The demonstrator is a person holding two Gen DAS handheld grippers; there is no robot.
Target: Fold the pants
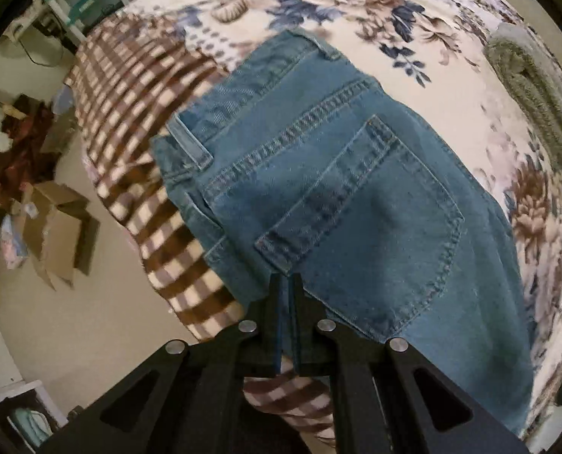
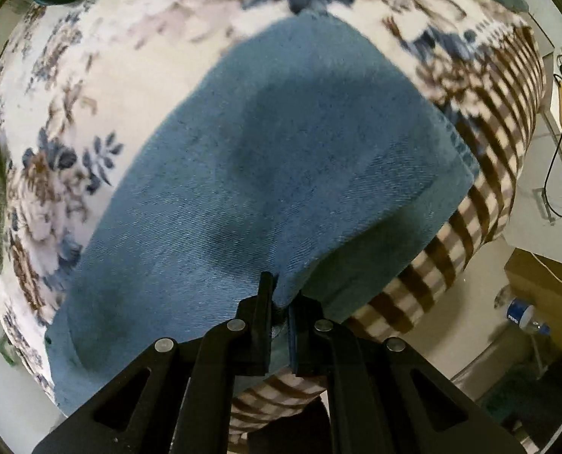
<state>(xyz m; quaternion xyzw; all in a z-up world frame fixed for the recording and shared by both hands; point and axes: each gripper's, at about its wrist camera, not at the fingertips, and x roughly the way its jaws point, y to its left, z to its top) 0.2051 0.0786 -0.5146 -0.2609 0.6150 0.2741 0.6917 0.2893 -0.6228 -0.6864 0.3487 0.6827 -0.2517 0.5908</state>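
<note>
Where the jeans (image 1: 349, 196) meet our tools, each is pinched at its near edge: the left gripper (image 1: 288, 283) is closed on the denim just below the back pocket (image 1: 360, 219), and the right gripper (image 2: 281, 291) is clamped on a raised fold of the leg. We see the jeans lying on a floral bedspread (image 1: 451, 113) with a brown checked border (image 1: 129, 113). Cardboard boxes (image 1: 57, 227) sit on the floor. The waistband points away from the left gripper, the long axis running across the bed.

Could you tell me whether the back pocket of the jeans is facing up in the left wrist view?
Yes, the stitched back pocket lies face up on the jeans, just ahead of the left claw.
</note>
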